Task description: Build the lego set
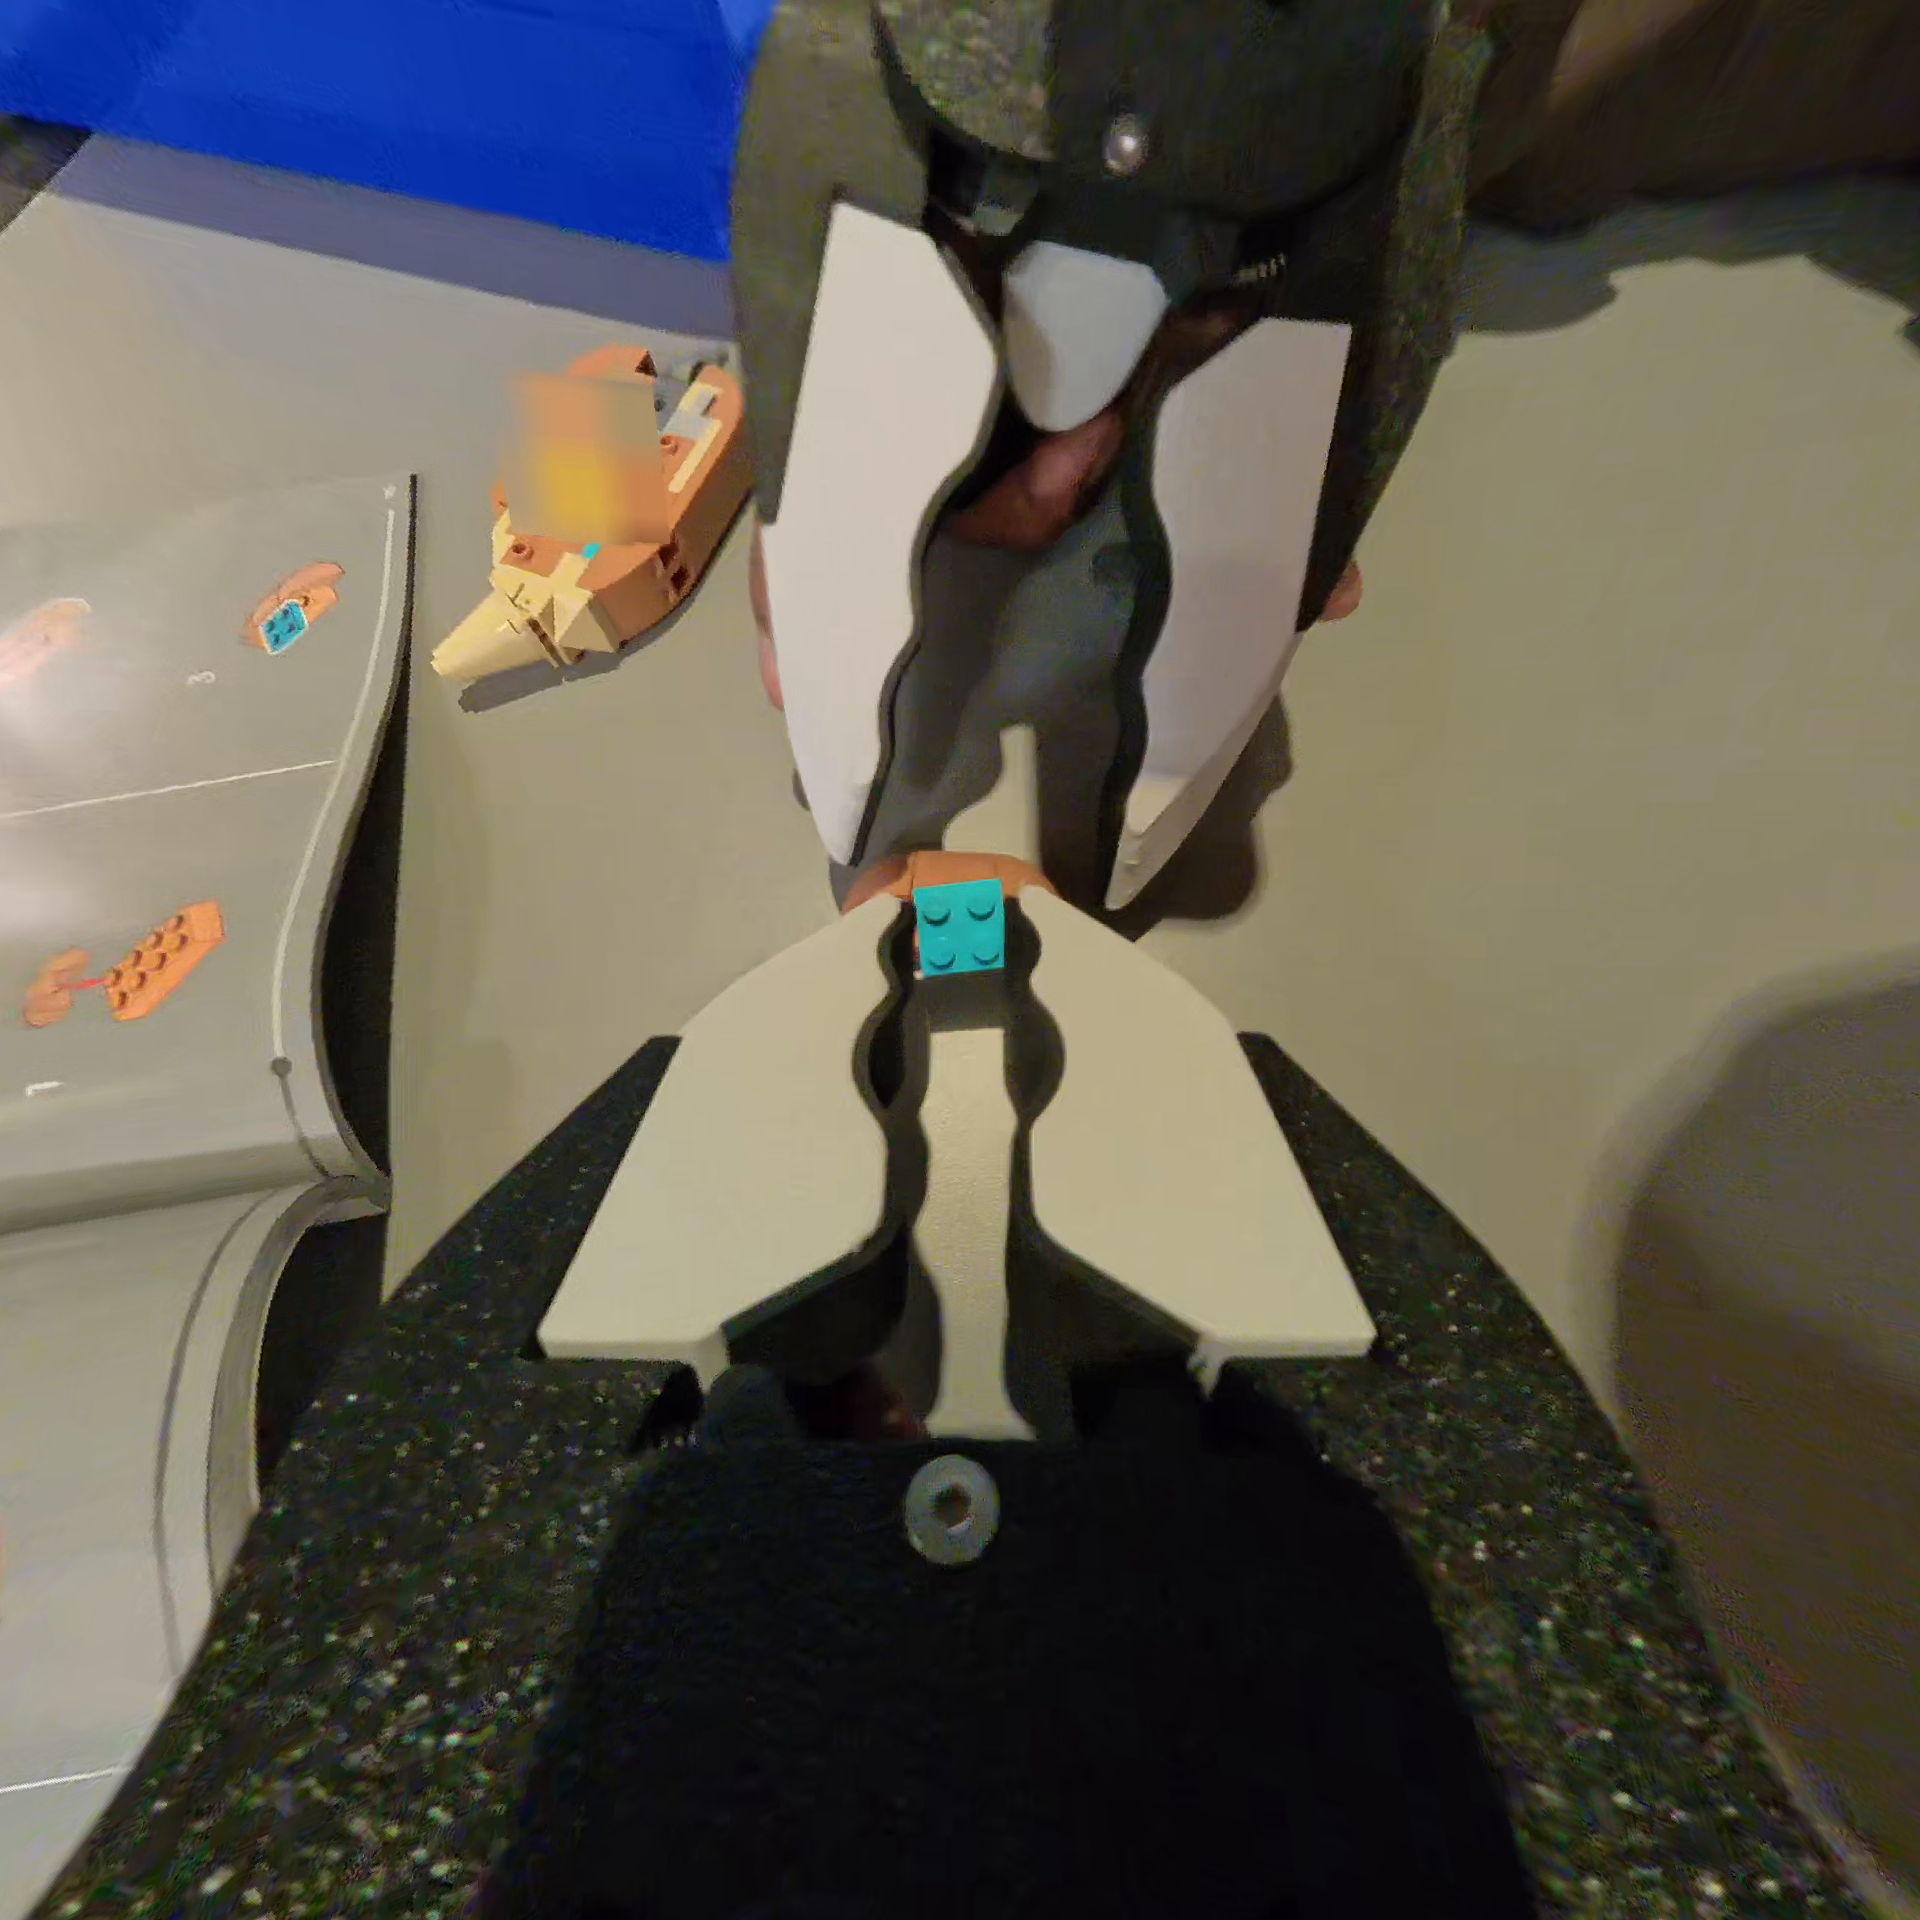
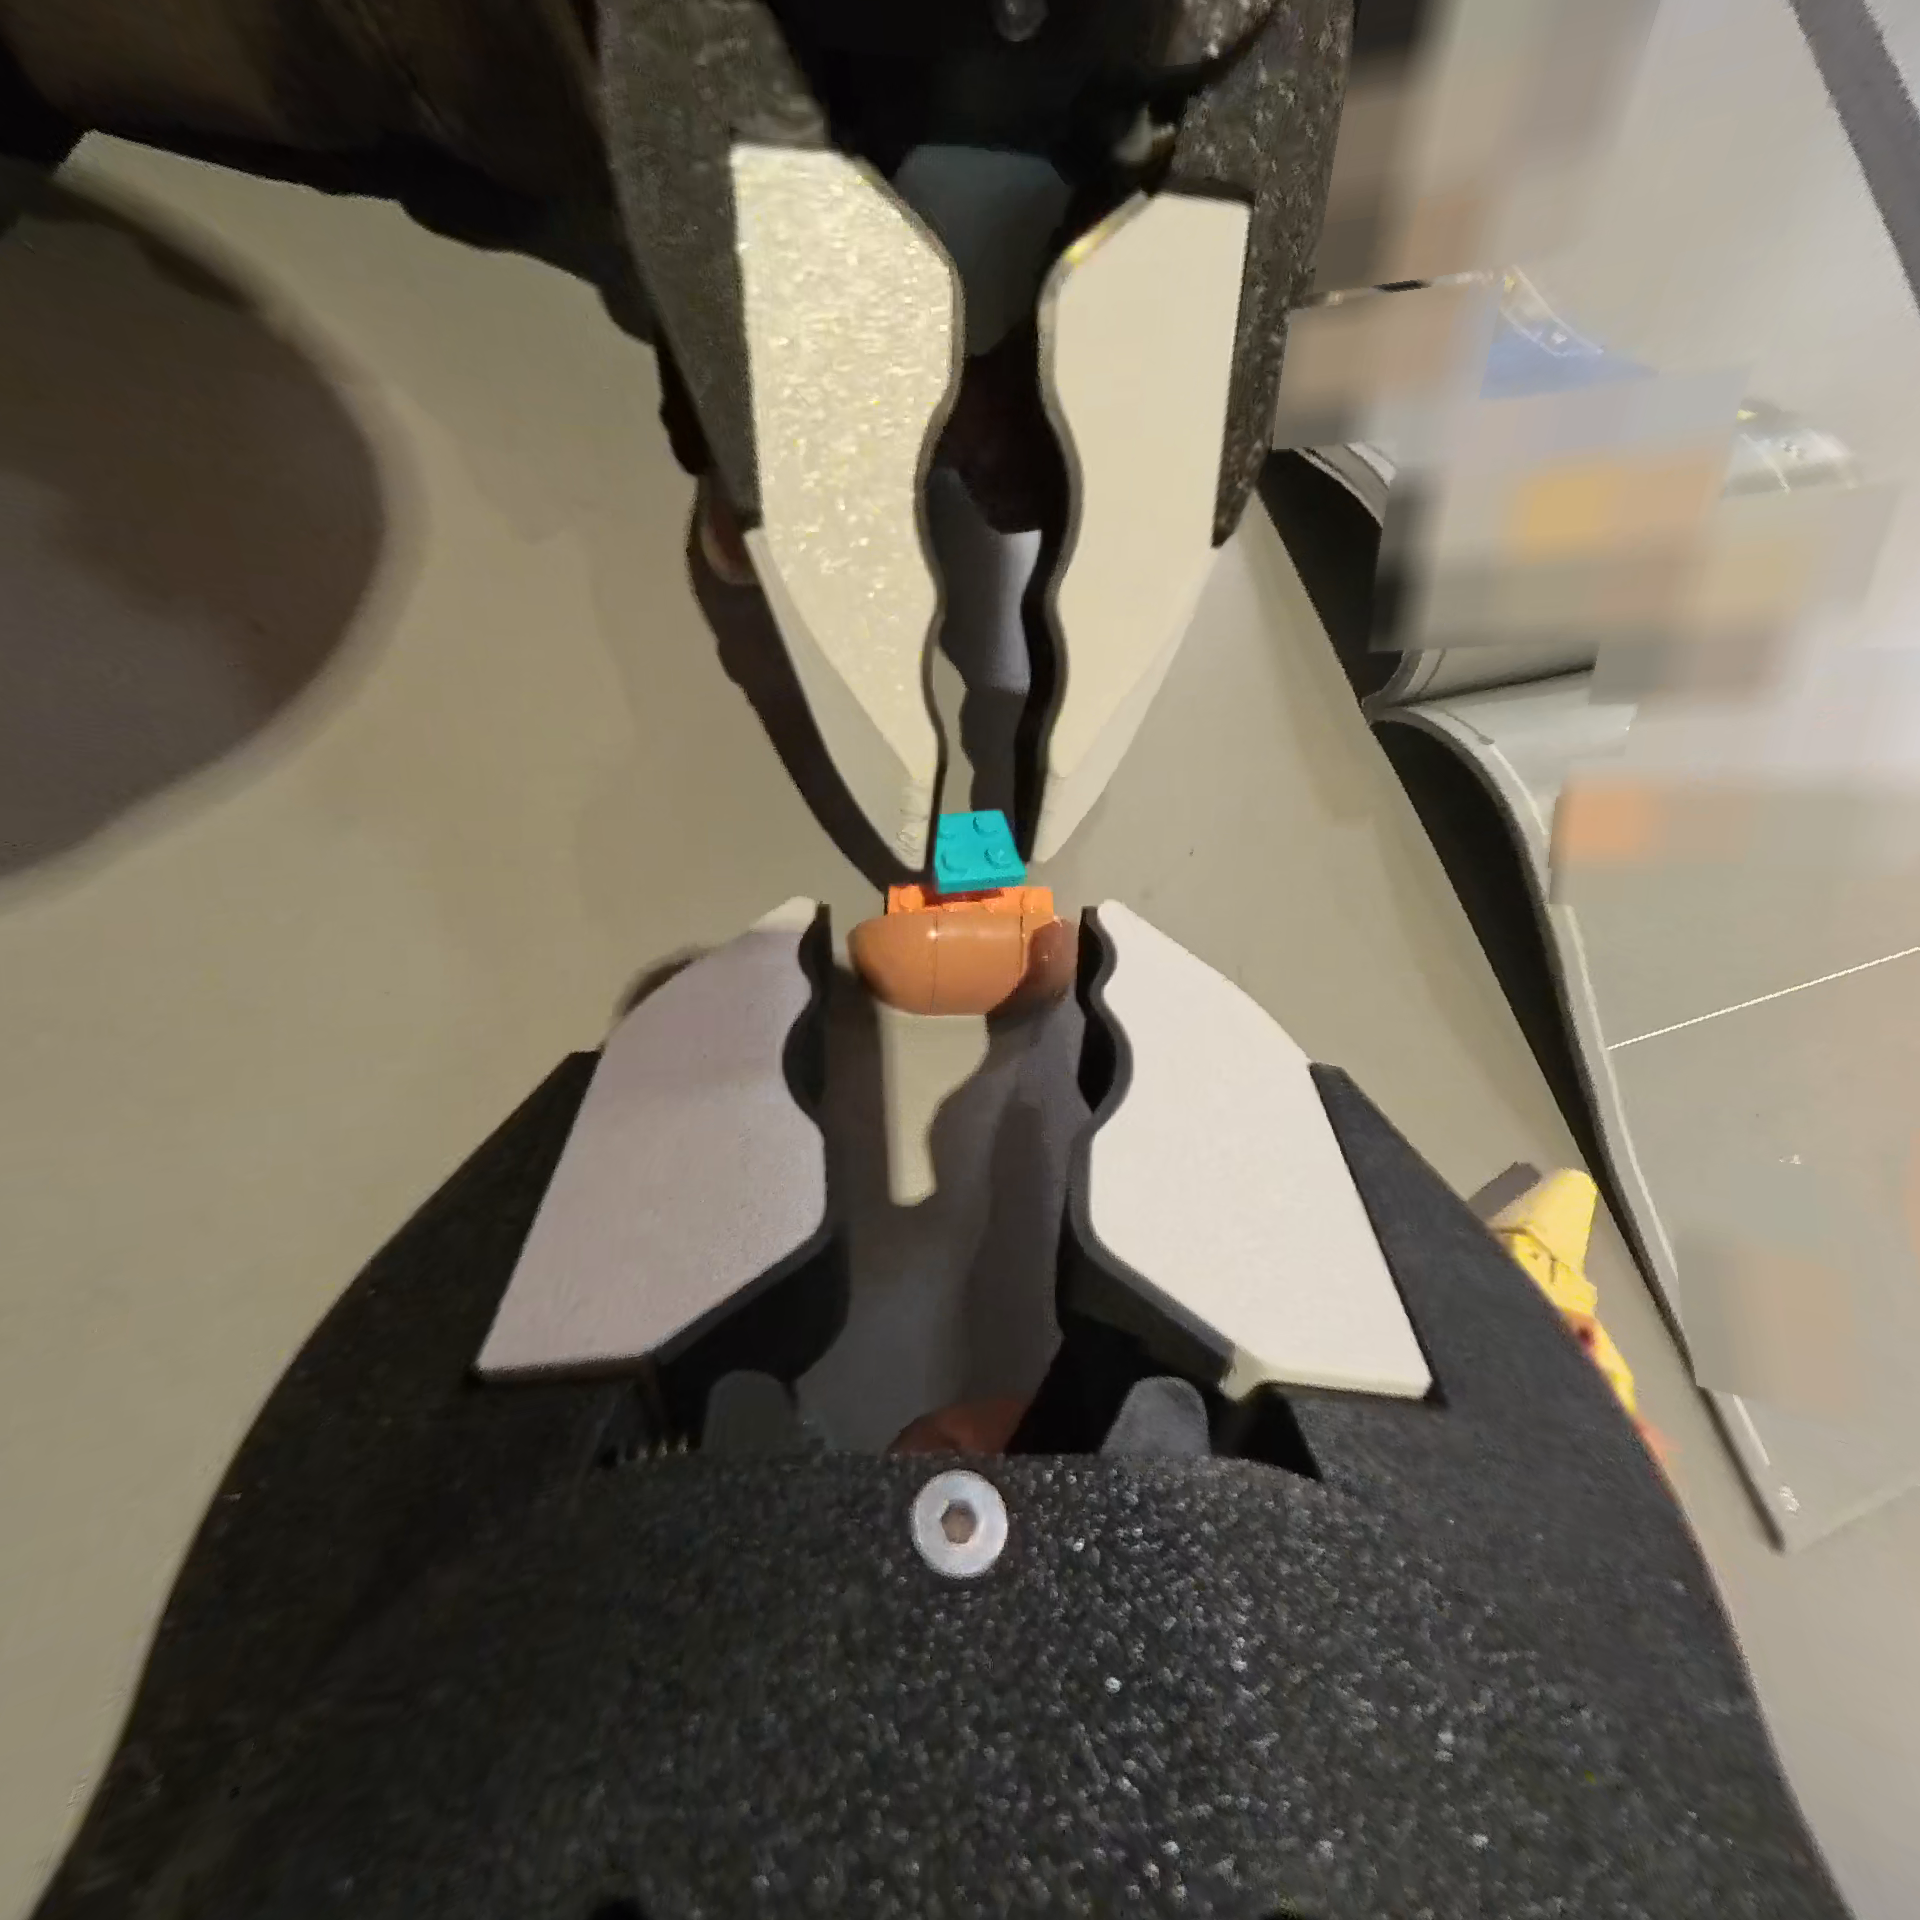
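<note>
While the left wrist view looked across the grey table [image 1: 1558, 727], an open instruction booklet [image 1: 208, 831] lay at its far left, its pages showing small orange and teal building steps. Just right of the booklet, farther back, a partly built tan and brown model [image 1: 613, 561] rested on the table, partly covered by a blurred patch. In the middle, the left gripper [image 1: 958, 940] reached forward with its jaws pressed onto the two sides of a teal brick [image 1: 958, 925], a square piece with four studs facing up. Directly beyond the brick, a rounded brown piece [image 1: 935, 868] peeked out. The right gripper [image 1: 982, 868] came down from the top of that view, facing the left one, its jaws spread.

In the right wrist view, the same meeting sat in the middle. The left gripper [image 2: 977, 850] descended from above and pinched the teal brick [image 2: 977, 844] at its tips. The brick sat on a thin orange plate [image 2: 904, 896], which topped the rounded brown piece [image 2: 935, 961]. The right gripper [image 2: 956, 914] rose from below with its jaws apart, one white fingertip on each side of the brown piece; a thin gap showed on the left side, and on the right side contact could not be told. Farther right, a yellow piece [image 2: 1548, 1236] showed just beside the gripper's black body, and the booklet [image 2: 1766, 1143] lay at the edge.
</note>
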`<state>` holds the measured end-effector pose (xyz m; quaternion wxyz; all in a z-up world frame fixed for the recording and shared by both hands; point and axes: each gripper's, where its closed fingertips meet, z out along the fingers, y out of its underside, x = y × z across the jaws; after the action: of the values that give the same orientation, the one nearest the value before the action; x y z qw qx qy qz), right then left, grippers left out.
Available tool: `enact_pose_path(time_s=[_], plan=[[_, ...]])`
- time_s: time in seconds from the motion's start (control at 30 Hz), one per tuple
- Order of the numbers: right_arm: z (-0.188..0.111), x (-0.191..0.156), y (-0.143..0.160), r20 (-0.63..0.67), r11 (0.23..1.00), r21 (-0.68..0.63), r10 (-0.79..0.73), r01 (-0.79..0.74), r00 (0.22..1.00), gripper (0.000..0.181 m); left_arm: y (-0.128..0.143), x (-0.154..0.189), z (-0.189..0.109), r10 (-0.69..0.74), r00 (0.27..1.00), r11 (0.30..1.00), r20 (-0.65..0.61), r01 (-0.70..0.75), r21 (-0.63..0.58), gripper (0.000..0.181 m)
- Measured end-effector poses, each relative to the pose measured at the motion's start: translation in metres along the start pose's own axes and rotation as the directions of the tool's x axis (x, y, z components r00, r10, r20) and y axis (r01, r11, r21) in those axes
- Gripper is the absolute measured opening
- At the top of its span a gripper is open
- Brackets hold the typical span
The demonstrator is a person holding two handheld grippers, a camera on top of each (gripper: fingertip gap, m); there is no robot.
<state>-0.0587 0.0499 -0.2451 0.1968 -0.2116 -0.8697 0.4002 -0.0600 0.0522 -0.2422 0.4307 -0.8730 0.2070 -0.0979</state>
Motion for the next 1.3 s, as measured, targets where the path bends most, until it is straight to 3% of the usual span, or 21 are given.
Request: enact_pose_path(time_s=[0.33,0.5,0.93,1.03,1.13,1.23,1.3], plan=[[-0.013,0.005,-0.023,-0.145,0.966,0.157,-0.184,0.206,0.972,0.027,-0.017,0.007,-0.011,-0.243,0.948,0.955,-0.203,0.271,0.118,0.016],[-0.012,0.001,-0.028,-0.199,0.935,0.168,-0.277,0.311,0.94,0.022,-0.023,0.013,-0.015,-0.326,0.891,0.914,-0.317,0.382,0.135,0.016],[-0.014,0.008,-0.037,-0.399,0.852,0.096,-0.441,0.515,0.804,0.005,-0.031,0.005,-0.021,-0.485,0.761,0.793,-0.431,0.591,0.151,0.016],[-0.015,0.01,-0.036,-0.416,0.852,0.089,-0.44,0.517,0.796,0.005,-0.038,0.001,-0.029,-0.472,0.756,0.766,-0.453,0.606,0.213,0.016],[-0.018,0.014,-0.037,-0.426,0.866,0.111,-0.402,0.488,0.81,0.005,-0.045,-0.006,-0.043,-0.38,0.836,0.793,-0.396,0.515,0.327,0.018],[-0.023,0.015,-0.041,-0.432,0.875,0.154,-0.358,0.458,0.828,0.005,-0.039,-0.006,-0.044,-0.128,0.981,0.906,-0.148,0.176,0.386,0.025],[-0.024,0.015,-0.043,-0.428,0.88,0.173,-0.336,0.441,0.839,0.005,-0.034,-0.002,-0.041,0.066,0.998,0.927,0.012,-0.066,0.369,0.026]])
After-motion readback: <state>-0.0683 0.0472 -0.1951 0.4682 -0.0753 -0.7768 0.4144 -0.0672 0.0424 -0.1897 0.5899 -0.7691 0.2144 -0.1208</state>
